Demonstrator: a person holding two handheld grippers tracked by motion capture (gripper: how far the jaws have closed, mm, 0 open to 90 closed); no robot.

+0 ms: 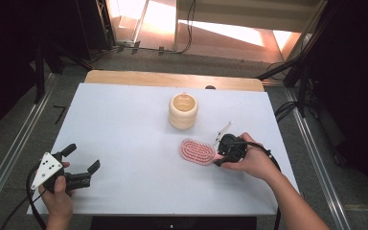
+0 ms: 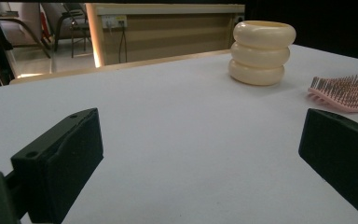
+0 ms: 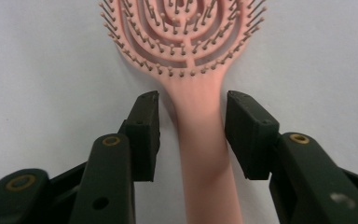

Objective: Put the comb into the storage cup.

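White table top (image 1: 124, 139), wooden strip along far edge.

Pink hairbrush (image 1: 197, 151) lies flat on table, R of centre, bristles up. Oval head, handle runs toward person's R hand (image 1: 254, 163). In right gripper view the brush (image 3: 200, 107) runs up the middle of the frame: head w/ ball-tipped bristles at top, handle down to bottom edge.

Right gripper (image 1: 220, 155): held in R hand, low at table, over the handle end of brush. In right gripper view (image 3: 193, 105) jaws stand one each side of handle, near the neck below the head. Partly open, narrow gap each side; R jaw looks close to the handle, contact can't be told. Not clamped.

Cream ribbed cup (image 1: 183, 111): three stacked rings, open top, upright, beyond the brush toward the far edge, apart from it. In left gripper view cup (image 2: 261, 52) at upper R, brush head (image 2: 347, 92) at R edge, nearer than the cup.

Left gripper (image 1: 81, 163): held in L hand (image 1: 57, 194) at near L corner of table, grey three-cornered plate on top, cable trailing off the near edge. Jaws spread wide; in left gripper view (image 2: 200, 149) bare table betw. them. Well apart from brush and cup.
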